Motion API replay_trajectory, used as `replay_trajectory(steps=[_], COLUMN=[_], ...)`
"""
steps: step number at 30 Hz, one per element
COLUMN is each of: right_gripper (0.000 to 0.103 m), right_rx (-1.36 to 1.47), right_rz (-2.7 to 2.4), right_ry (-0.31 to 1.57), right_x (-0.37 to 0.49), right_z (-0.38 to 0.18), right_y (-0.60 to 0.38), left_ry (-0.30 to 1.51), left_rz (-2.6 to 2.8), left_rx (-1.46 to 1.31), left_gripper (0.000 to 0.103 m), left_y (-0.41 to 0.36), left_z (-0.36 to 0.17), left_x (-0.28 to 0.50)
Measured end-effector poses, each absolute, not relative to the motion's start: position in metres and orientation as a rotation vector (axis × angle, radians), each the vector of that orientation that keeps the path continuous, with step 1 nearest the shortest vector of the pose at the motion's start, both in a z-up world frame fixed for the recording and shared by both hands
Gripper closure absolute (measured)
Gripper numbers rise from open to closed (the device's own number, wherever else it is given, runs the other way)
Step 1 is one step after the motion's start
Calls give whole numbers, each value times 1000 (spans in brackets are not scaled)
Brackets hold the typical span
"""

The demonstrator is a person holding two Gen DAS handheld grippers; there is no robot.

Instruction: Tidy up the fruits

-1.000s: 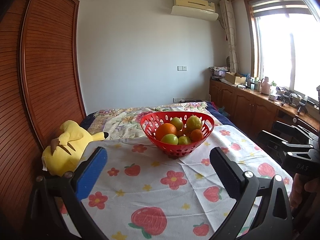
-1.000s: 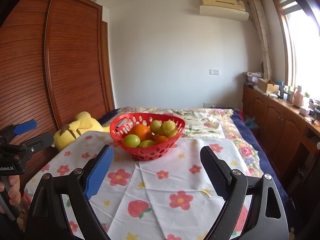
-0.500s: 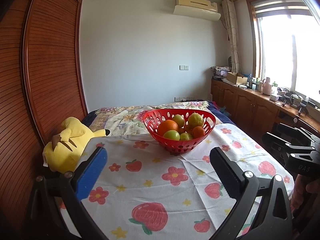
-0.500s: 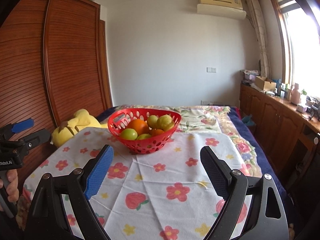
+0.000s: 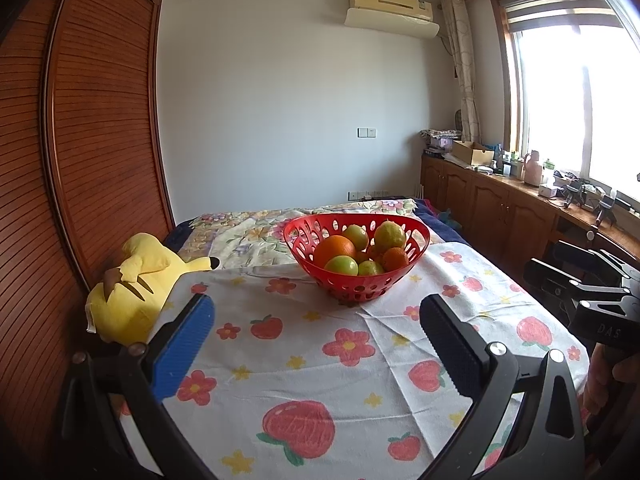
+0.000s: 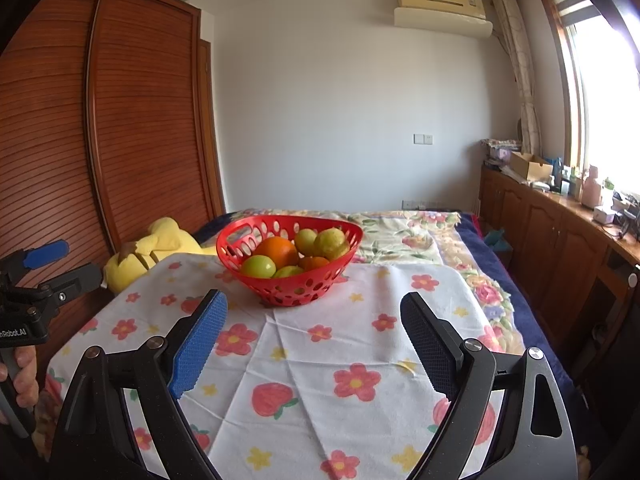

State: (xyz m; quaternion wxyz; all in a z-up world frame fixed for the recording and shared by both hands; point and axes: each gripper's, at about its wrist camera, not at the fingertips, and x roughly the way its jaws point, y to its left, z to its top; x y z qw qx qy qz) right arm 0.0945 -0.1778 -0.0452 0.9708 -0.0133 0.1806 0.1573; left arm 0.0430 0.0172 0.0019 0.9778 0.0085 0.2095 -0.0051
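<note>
A red basket (image 5: 356, 284) of oranges and green fruit stands near the worktop's (image 5: 304, 364) far edge, rim up; the left claw (image 5: 316, 344) and right claw (image 6: 312, 340) are wide open, empty.

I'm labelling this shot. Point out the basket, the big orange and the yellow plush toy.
basket (image 5: 356, 286): left wrist view, front wall below the fruit.
big orange (image 5: 334, 248): left wrist view, middle of its peel.
yellow plush toy (image 6: 160, 246): right wrist view, its body.

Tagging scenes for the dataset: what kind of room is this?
Most likely a home bedroom: a bed with a floral quilt, a louvered wooden wardrobe and a wall air conditioner. The red fruit basket sits on a flowered cloth.
</note>
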Motion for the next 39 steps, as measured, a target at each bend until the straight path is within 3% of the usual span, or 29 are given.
replay_trajectory(steps=[39], right_gripper=[13], right_rx=[-25], right_rz=[316], right_ry=[362], right_x=[94], right_z=[-46], right_y=[-180], left_ry=[412], left_rz=[-12], left_rx=[10], left_gripper=[0], left_y=[17], left_z=[6], left_x=[36])
